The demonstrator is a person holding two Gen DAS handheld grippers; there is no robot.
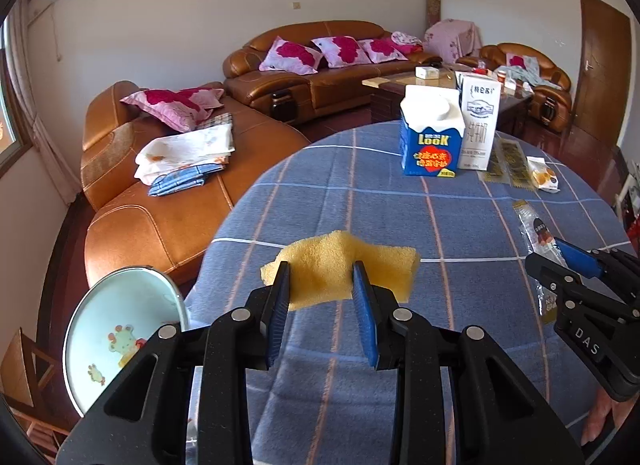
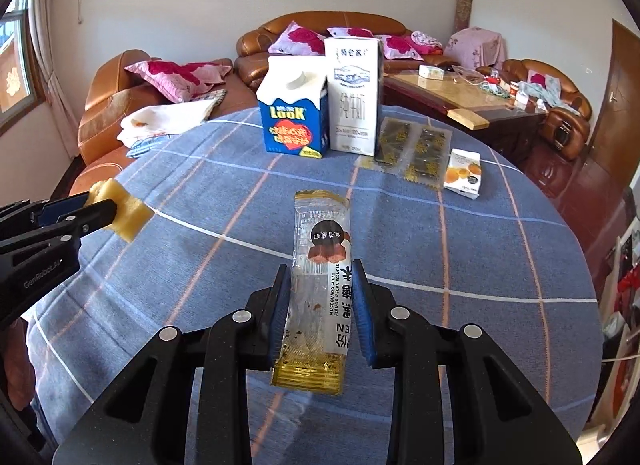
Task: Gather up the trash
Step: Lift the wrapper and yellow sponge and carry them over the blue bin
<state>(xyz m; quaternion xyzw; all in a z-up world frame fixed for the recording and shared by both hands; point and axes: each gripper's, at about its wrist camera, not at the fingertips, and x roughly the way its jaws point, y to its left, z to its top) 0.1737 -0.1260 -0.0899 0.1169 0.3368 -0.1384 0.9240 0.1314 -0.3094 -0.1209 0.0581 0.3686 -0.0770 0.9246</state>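
So the left gripper [image 1: 322,285] is clamped on a yellow sponge [image 1: 340,265], held a bit above the blue plaid tablecloth [image 1: 360,193], and the right gripper [image 2: 322,285] is pinching an empty pecan snack wrapper [image 2: 320,265] partway along, long axis running straight out along the fingers, far end pointing at the cartons. What's left to grab sits across the table, well apart from both: the blue Look carton [image 2: 294,121], the white milk carton [image 2: 354,93], two dark sachets [image 2: 412,149] and a small white packet [image 2: 464,173]. They look nearer the right hand, but I'd guess both need emptying first, maybe near the bowl [image 1: 120,329] by the left gripper.
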